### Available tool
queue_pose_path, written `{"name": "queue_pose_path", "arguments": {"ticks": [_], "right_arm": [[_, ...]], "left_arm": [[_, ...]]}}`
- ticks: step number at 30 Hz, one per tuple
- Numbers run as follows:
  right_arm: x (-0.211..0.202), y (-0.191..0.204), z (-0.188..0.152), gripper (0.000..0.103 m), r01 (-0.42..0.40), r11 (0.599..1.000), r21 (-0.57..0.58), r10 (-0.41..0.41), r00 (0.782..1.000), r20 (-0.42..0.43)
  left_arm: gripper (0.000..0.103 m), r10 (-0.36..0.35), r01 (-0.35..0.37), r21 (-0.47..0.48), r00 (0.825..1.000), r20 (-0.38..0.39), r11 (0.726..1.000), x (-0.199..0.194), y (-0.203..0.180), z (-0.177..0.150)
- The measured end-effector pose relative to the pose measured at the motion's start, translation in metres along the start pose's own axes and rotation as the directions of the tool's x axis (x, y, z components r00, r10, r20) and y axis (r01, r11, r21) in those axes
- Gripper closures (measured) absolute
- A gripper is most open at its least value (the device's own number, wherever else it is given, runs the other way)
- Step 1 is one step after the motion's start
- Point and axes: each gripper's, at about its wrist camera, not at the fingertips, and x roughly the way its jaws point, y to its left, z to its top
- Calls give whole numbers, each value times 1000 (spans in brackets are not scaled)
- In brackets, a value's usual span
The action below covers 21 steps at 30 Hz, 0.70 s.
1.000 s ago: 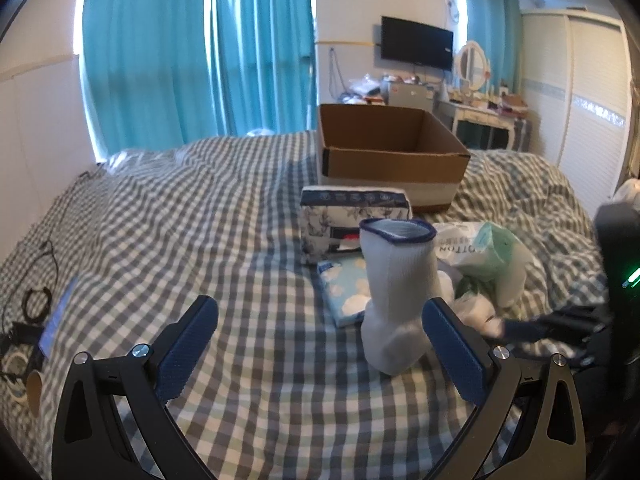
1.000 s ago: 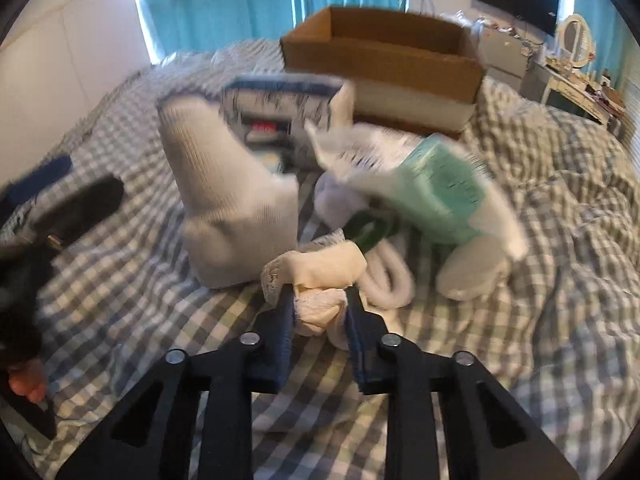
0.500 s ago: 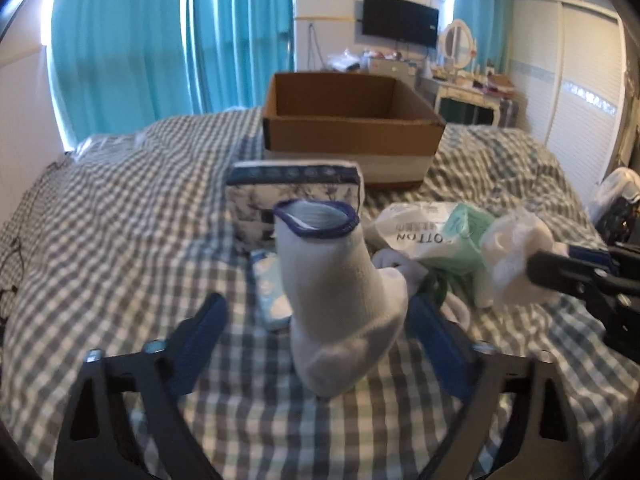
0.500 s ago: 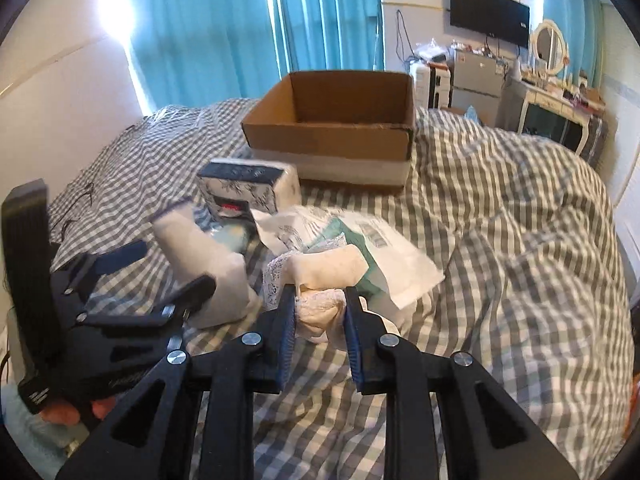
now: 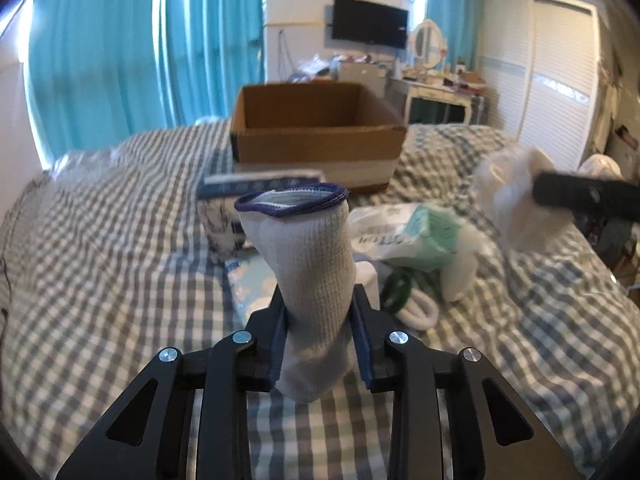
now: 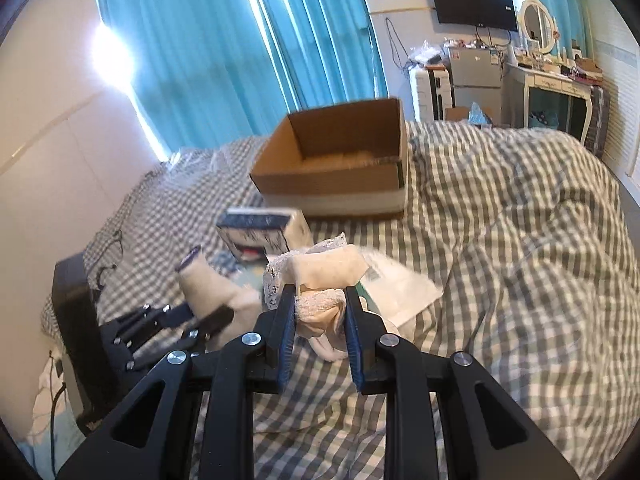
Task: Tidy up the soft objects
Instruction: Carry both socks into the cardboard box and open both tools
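My left gripper (image 5: 320,304) is shut on a white sock with a navy cuff (image 5: 308,256), which stands upright between the jaws above the checked bed. My right gripper (image 6: 320,304) is shut on a cream lace-trimmed cloth (image 6: 324,272) and holds it raised above the bed; it shows blurred at the right of the left wrist view (image 5: 508,188). An open cardboard box (image 5: 316,132) stands farther back on the bed (image 6: 340,164). From the right wrist view the left gripper (image 6: 200,316) and its sock (image 6: 212,288) are at lower left.
A blue floral tissue pack (image 5: 224,200), a pale blue packet (image 5: 252,284), a white-and-green cotton bag (image 5: 416,236) and white rolled items (image 5: 416,312) lie between the grippers and the box. Curtains, a dresser and a wardrobe stand beyond the bed.
My left gripper moved forward and closed on the white sock. My right gripper rose and drew back with the lace cloth, away from the pile.
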Motion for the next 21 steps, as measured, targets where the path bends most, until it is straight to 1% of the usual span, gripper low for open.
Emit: {"name": "queue_pose_path", "arguments": {"ticks": [4, 6, 8, 10, 11, 16, 17, 19, 21], "right_arm": [[-22, 9, 16, 81, 3, 1000, -27, -2, 1000, 28], [-32, 14, 25, 81, 6, 999, -42, -4, 999, 43], [-39, 18, 34, 81, 6, 998, -56, -3, 998, 57], [-45, 24, 45, 81, -13, 998, -67, 17, 998, 64], [-47, 26, 49, 81, -16, 997, -73, 20, 998, 65], [-52, 32, 82, 81, -28, 995, -99, 36, 996, 80], [-52, 34, 91, 81, -23, 994, -107, 33, 995, 90], [-48, 36, 107, 81, -18, 991, -131, 31, 994, 103], [-41, 41, 124, 81, 6, 985, -171, 13, 994, 109]], "left_arm": [[75, -20, 19, 24, 999, 49, 1000, -28, -7, 11], [75, -28, 27, 27, 997, 75, 999, -42, -8, 21], [75, -20, 16, 43, 995, 96, 999, -53, -10, 31], [75, 9, -18, 73, 993, 118, 997, -63, -14, 45], [75, 12, -22, 80, 992, 123, 997, -68, -14, 54], [75, -24, 20, 30, 991, 129, 999, -76, 3, 99], [75, -22, 18, 32, 990, 138, 999, -77, 4, 105], [75, 2, -13, 66, 986, 167, 998, -73, 4, 122], [75, 20, -37, 97, 984, 175, 995, -67, 3, 133]]}}
